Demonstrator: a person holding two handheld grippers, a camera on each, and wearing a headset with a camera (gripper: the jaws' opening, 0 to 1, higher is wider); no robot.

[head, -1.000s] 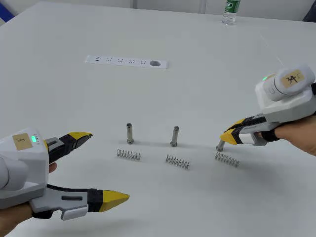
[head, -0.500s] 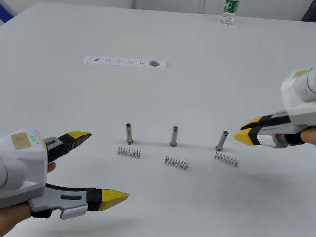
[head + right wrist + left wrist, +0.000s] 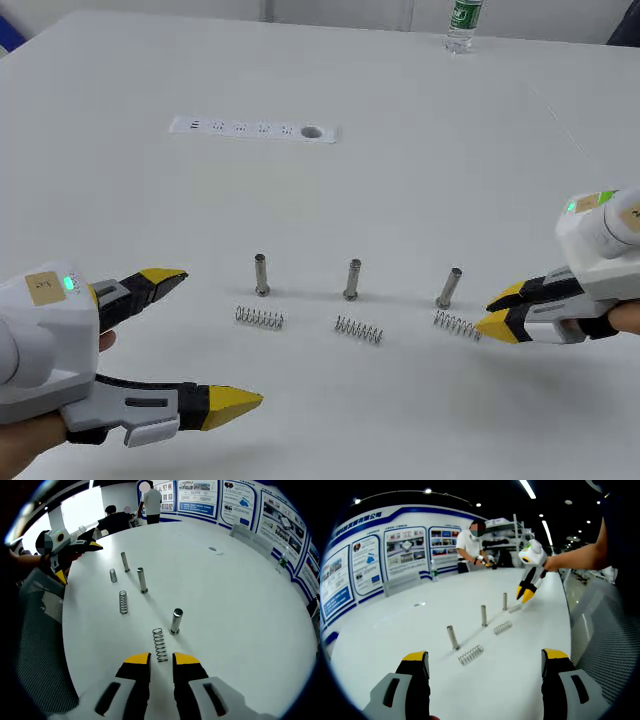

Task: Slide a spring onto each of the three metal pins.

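Three metal pins stand upright in a row: left pin (image 3: 261,275), middle pin (image 3: 352,279), right pin (image 3: 449,288). A spring lies in front of each: left spring (image 3: 260,318), middle spring (image 3: 359,329), right spring (image 3: 457,323). My right gripper (image 3: 493,312) sits low at the right spring's right end, jaws a narrow gap apart. In the right gripper view that spring (image 3: 159,644) reaches the gap between the yellow fingertips (image 3: 137,660), beside the nearest pin (image 3: 175,621). My left gripper (image 3: 215,338) hovers wide open at the lower left, holding nothing, facing the nearest pin (image 3: 452,637) and spring (image 3: 470,654).
A white power strip (image 3: 255,129) lies farther back on the white table (image 3: 420,150). A water bottle (image 3: 460,25) stands at the far edge. People stand at the table's far ends in both gripper views.
The right gripper drew back from the right pin's top, then dropped to the right spring's end with its jaws slightly parted. The left gripper has stayed put.
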